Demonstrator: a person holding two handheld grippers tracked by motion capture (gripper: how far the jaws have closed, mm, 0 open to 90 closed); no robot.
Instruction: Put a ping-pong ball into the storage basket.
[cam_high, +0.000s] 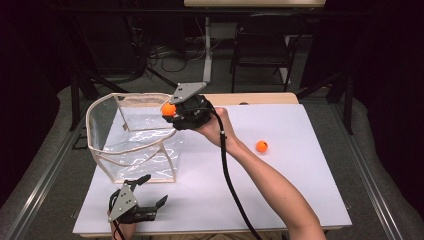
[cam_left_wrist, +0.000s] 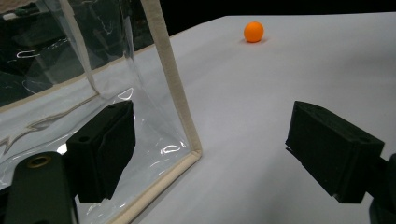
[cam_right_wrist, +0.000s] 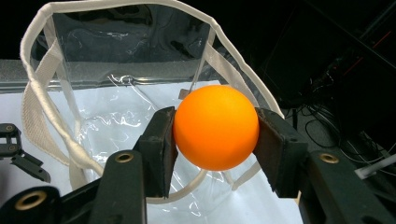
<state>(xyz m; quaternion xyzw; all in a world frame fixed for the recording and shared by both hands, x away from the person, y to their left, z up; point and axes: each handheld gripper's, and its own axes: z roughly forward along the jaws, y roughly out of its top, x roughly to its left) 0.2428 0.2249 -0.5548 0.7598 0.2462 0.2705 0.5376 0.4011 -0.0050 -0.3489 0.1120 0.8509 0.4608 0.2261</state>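
Upper centre of the high view: my right tool (cam_high: 172, 111) grips an orange ball (cam_high: 168, 109) between both pads, poised at the right rim of the clear bag (cam_high: 131, 145).
Key relation: I see the bag mouth just left of and below the ball.
Left tool (cam_high: 150, 192): jaws open, empty, at the bag's near corner.
Room: I judge the rim close; bench (cam_high: 280, 190) open to the right, second ball (cam_high: 261, 146) resting there.

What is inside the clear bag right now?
Nothing shows inside the clear bag; the white table is visible through its floor. One orange ball sits clamped in the right tool above the rim. Glare hides some patches.
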